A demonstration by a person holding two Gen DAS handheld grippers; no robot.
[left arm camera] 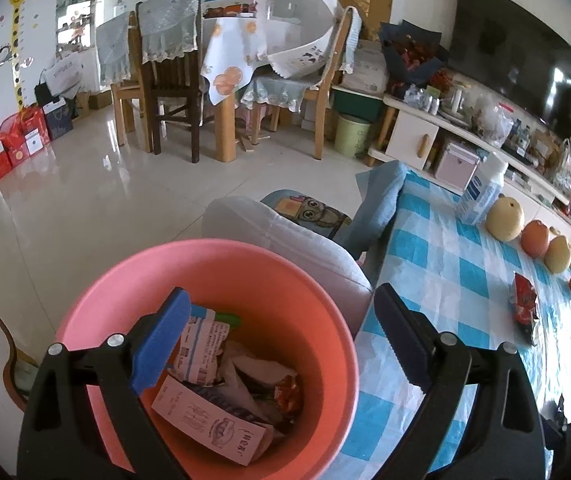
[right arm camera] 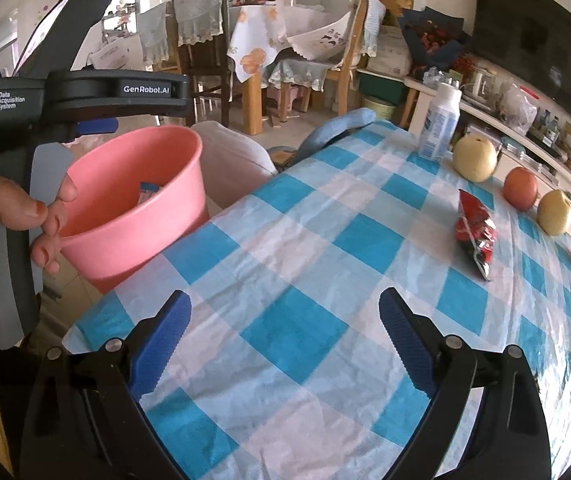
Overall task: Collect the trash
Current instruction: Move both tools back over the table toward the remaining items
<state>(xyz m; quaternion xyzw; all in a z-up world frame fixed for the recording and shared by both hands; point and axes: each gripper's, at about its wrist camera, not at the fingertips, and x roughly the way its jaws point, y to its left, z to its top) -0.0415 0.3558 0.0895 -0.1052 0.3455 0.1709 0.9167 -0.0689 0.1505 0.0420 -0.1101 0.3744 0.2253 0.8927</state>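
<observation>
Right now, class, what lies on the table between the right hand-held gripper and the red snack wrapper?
Nothing: only bare blue-checked tablecloth lies between the right hand-held gripper and the red snack wrapper, shown in the right wrist view.

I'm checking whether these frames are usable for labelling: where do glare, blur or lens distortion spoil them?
Left wrist view: strong fisheye bending, black corners; the tablecloth washes out white at the right edge, the red snack wrapper is soft, and the pink bin is sharp. Right wrist view: same bending; glare whitens the tablecloth's far right, and the wrapper is slightly blurred.
</observation>
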